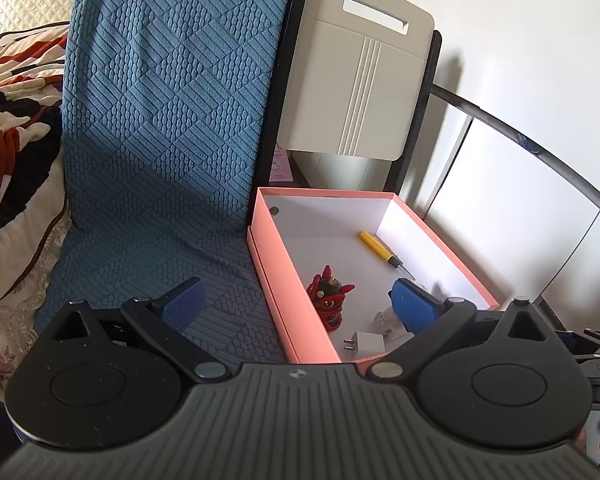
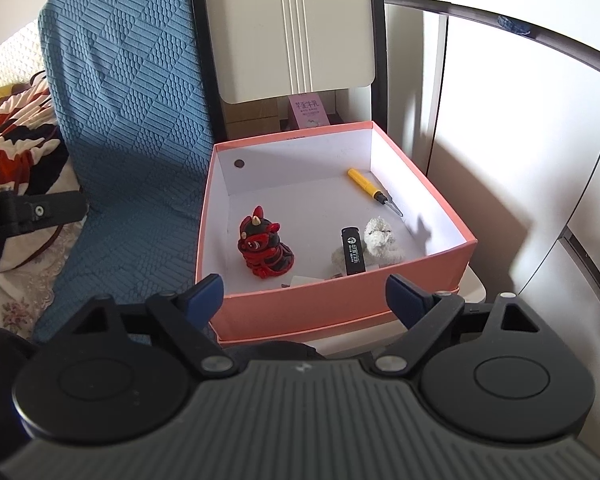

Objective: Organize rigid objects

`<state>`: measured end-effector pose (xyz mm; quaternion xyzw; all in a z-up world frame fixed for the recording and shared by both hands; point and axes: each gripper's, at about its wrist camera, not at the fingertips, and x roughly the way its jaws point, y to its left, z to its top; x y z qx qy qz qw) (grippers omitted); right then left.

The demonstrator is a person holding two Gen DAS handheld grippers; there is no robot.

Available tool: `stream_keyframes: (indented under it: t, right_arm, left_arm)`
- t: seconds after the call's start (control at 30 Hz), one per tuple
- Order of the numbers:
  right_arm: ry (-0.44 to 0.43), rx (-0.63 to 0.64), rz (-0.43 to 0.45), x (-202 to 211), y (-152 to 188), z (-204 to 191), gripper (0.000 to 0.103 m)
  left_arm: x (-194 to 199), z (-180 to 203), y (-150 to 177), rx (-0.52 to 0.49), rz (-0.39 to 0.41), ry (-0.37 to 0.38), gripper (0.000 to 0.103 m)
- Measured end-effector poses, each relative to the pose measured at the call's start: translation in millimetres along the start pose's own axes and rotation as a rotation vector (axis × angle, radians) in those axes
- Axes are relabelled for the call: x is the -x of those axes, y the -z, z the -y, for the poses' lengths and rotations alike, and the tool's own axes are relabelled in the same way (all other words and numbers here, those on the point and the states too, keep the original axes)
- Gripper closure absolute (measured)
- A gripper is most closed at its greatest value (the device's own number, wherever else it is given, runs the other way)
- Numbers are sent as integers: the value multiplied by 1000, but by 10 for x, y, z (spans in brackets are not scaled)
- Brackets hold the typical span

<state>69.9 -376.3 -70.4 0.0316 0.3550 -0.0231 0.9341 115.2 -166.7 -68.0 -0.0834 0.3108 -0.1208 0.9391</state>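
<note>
A pink box with a white inside holds a red and black figurine, a yellow screwdriver, a white plug adapter, a black lighter and a small white-grey figure. My left gripper is open and empty, its right finger over the box's near corner. My right gripper is open and empty, just short of the box's near wall.
A blue textured cover lies left of the box, with a patterned quilt beyond it. A beige panel stands behind the box. White cabinet doors are to the right. The box sits on a white surface.
</note>
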Motion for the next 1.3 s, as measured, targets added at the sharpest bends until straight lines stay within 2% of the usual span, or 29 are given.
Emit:
stream_keyframes:
  t: [1.03,1.3]
  right_arm:
    - [1,18,-6,-7,23,-45,13]
    - [-8,20,-13,-5,48,-44,13]
  left_arm:
    - [53,75,15,-31,26,-15,2]
    - [41,118,24,-43,11,-9,2]
